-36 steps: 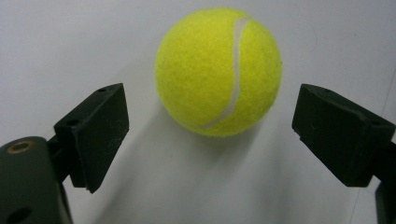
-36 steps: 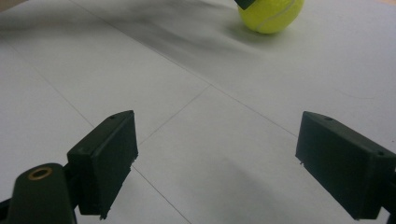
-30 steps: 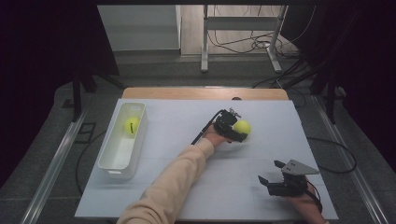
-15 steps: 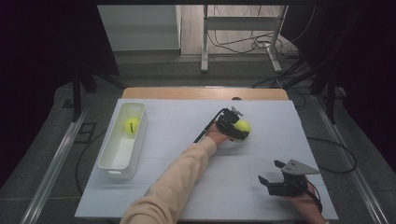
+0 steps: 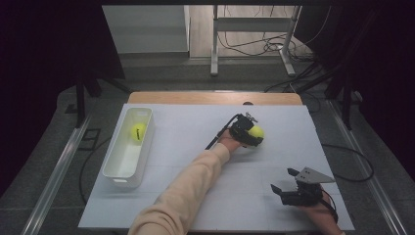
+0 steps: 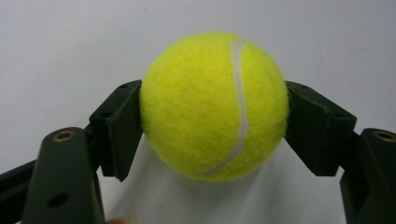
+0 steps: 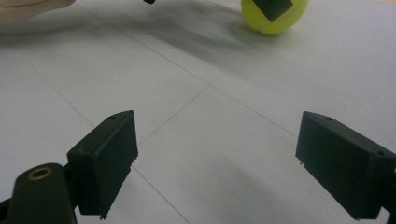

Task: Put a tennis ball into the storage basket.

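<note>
White sheet covering the table (image 5: 186, 147), with a strip of bare wood showing along the far edge, dark floor all around and some cables and a metal stand leg further back.

Container-wise there's just one: a white rectangular bin (image 5: 123, 169) sitting near the left edge of the sheet, long side running front to back. Inside it is one yellow tennis ball (image 5: 138, 131), up in the far end of the bin. Rest of the bin looks bare from the high view.

Second tennis ball (image 6: 214, 106) is out on the sheet, right of centre and toward the far side, well apart from the bin. The left gripper (image 5: 248, 134) has it: in the left gripper view both black jaws are pressed against the ball's sides, one each side, white seam facing the camera. The sleeve (image 5: 183, 193) reaches diagonally across the table to get there.

Right gripper (image 5: 288, 182) is near the front right corner of the sheet, jaws spread wide with nothing between them, just white sheet underneath in its own view. That same view catches the held ball in the top right corner, farther off.
</note>
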A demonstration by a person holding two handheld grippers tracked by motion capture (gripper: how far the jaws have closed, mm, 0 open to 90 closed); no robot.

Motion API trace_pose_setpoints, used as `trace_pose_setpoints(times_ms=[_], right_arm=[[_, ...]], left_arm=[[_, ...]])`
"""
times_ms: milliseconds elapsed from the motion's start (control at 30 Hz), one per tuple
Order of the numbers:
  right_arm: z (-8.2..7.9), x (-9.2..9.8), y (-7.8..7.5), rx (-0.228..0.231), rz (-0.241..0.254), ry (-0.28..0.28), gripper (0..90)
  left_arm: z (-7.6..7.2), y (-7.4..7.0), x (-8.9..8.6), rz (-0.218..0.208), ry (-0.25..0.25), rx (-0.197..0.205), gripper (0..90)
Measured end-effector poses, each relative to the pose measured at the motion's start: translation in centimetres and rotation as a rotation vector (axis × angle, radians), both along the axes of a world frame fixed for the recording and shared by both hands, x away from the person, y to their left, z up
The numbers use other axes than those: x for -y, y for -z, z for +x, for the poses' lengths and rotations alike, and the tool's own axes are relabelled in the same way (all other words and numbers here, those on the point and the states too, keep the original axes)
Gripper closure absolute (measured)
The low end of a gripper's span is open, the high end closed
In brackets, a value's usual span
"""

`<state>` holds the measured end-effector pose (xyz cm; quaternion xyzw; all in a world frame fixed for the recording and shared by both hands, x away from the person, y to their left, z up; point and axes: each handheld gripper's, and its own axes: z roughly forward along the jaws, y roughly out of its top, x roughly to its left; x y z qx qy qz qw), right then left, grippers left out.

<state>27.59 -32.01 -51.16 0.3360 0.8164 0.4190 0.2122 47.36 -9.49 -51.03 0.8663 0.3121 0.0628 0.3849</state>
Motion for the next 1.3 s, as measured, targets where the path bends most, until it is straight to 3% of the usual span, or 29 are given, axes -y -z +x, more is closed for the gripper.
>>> trace_pose_setpoints(times_ms=[200,567,767,800,833,1300], right_arm=[[0.0,0.0,0.0,0.001,0.000,0.001,13.2],[0.0,0.0,0.0,0.001,-0.004,0.002,13.2],[0.0,0.0,0.0,0.002,-0.006,0.002,13.2],[0.0,0.0,0.0,0.003,-0.006,0.002,13.2],[0.0,0.0,0.0,0.003,-0.007,0.002,13.2],[0.0,0.0,0.0,0.004,-0.008,0.004,13.2]], left_arm=[[-0.1,-0.4,-0.6,-0.018,-0.017,0.000,26.2],[-1.2,-1.8,-1.4,-0.056,0.008,0.019,26.2],[-1.4,-2.0,-2.1,-0.061,-0.004,0.016,26.2],[-1.6,-1.9,-2.6,-0.100,-0.020,-0.013,26.2],[-1.7,-2.0,-2.7,-0.110,-0.019,-0.021,26.2],[-3.4,-2.5,-4.0,-0.081,-0.010,0.051,26.2]])
